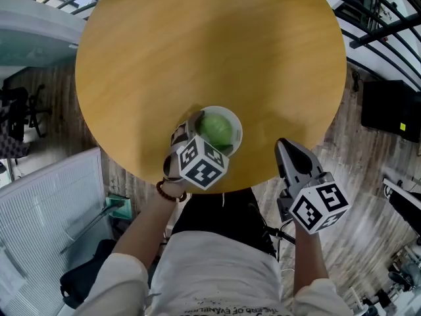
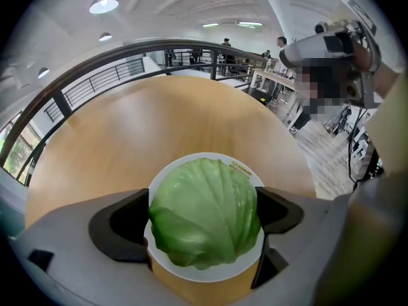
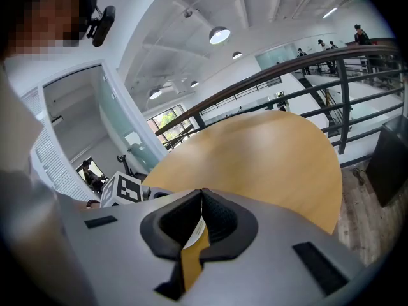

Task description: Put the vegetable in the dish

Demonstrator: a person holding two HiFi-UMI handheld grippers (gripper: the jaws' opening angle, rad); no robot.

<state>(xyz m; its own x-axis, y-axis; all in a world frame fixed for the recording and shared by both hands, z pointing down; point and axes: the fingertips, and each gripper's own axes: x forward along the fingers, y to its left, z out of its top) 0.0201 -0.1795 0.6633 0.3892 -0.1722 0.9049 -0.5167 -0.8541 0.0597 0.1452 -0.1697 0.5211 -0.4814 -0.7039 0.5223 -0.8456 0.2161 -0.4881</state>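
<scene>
A green cabbage (image 1: pixel 216 129) sits in a small white dish (image 1: pixel 235 126) near the front edge of the round wooden table (image 1: pixel 210 45). In the left gripper view, the cabbage (image 2: pixel 210 196) fills the dish (image 2: pixel 191 162), and my left gripper (image 2: pixel 203 218) is shut on it, one dark pad pressed to each side. My right gripper (image 1: pixel 285 147) is over the table's front right edge, right of the dish. Its jaws (image 3: pixel 201 199) are shut with nothing between them.
The table (image 3: pixel 274 152) shows nothing else on it. Black railings (image 1: pixel 378 25) run behind it at the right. A black box (image 1: pixel 388 107) stands on the wood floor at the right, and a white slatted panel (image 1: pixel 46 203) at the left.
</scene>
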